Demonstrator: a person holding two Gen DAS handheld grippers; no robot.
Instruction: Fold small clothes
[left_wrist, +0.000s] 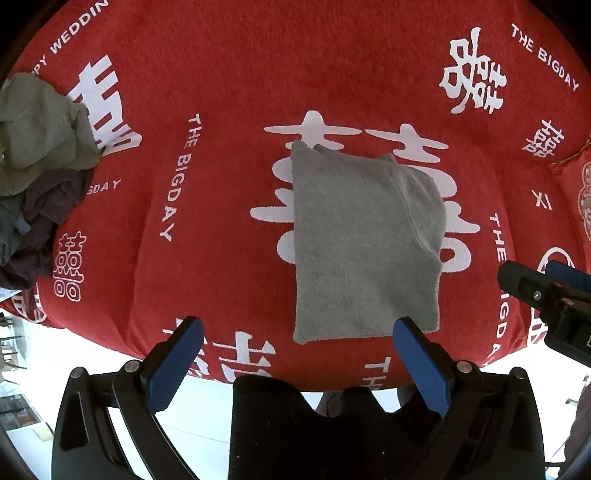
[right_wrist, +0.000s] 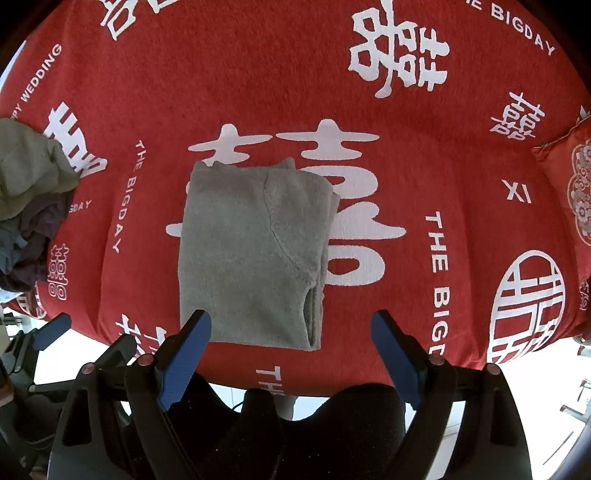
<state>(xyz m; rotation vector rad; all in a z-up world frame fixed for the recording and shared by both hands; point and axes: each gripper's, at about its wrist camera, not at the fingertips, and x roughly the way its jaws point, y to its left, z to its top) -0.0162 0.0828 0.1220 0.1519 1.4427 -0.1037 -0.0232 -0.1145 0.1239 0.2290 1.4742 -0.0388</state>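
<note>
Garment: the grey garment (left_wrist: 365, 243) lies flat at the centre of the red cloth (left_wrist: 229, 74), folded lengthwise into a tall panel; a curved seam runs down its 3 o'clock side.
Near hem: the hem faces 6 o'clock, just ahead of both tools; in the right wrist view an open cuff or layer edge shows at its 5 o'clock corner.
Left gripper: the left gripper (left_wrist: 297, 332) is spread wide and holds nothing, hovering at the near hem.
Right gripper: the right gripper (right_wrist: 291, 325) is also spread wide and empty, at the same hem.
Step in hand (judgement): likely the crosswise fold, near hem toward 12 o'clock.
Method: pinch every layer at each near corner; lift level; lay the hem square on the far edge; release only once flat.
Risk: catching the top layer alone would undo the earlier fold.
Surroundings: a heap of unfolded clothes (left_wrist: 37, 166) lies at 9 o'clock, well apart; a red cushion (right_wrist: 569, 192) sits at 3 o'clock.
</note>
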